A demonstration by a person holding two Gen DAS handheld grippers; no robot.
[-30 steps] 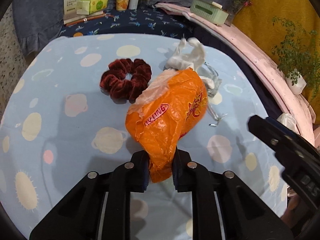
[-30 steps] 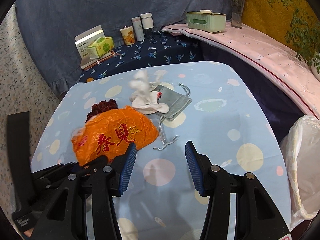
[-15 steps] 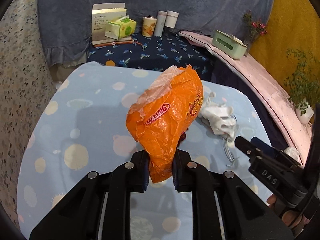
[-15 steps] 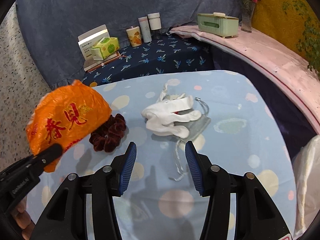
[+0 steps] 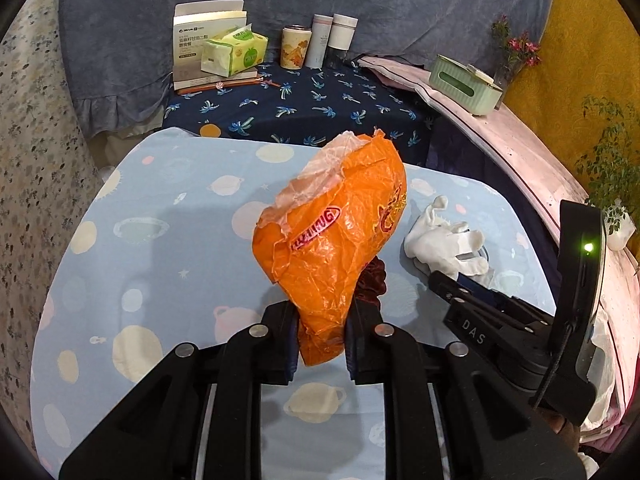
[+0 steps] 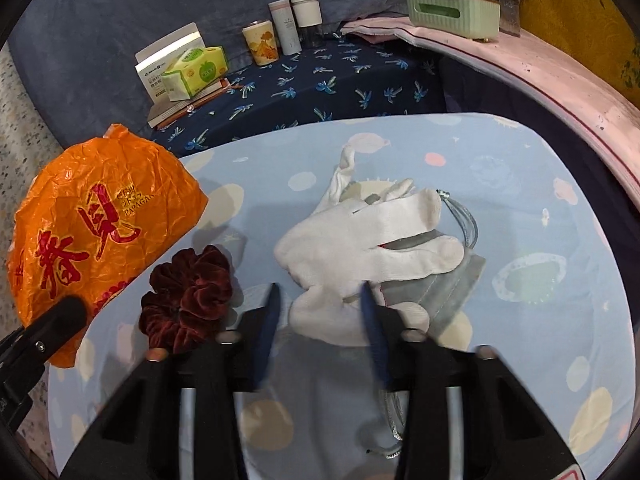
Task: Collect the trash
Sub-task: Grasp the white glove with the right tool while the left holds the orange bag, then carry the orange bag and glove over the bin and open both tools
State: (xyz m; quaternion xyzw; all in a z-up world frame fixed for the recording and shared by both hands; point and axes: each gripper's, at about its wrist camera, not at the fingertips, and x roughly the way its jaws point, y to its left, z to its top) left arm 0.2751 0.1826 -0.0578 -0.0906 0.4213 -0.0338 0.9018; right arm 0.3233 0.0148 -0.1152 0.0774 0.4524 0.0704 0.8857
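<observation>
A crumpled orange plastic bag [image 5: 336,248] hangs in the air above the blue planet-print table [image 5: 168,240], and my left gripper [image 5: 322,344] is shut on its lower end. The right wrist view has the bag [image 6: 100,216] at the left. My right gripper [image 6: 318,312] is low over a white cloth glove [image 6: 368,240]. Its jaws are closing, blurred, with the glove's near lobe between them and not visibly pinched. The glove lies on a grey drawstring pouch [image 6: 452,284]. A dark red velvet scrunchie [image 6: 188,296] lies just left of the right fingers.
Behind the table a dark palm-print surface holds a green tissue pack [image 6: 196,72], a white box [image 5: 208,36] and several cups [image 6: 284,28]. A pale green tissue box [image 5: 464,84] sits on the pink ledge. A white bin liner [image 5: 600,344] is at the table's right.
The left gripper lifted the orange bag off the table and drew back. The right gripper moved forward and down to the white glove, its fingers now either side of it.
</observation>
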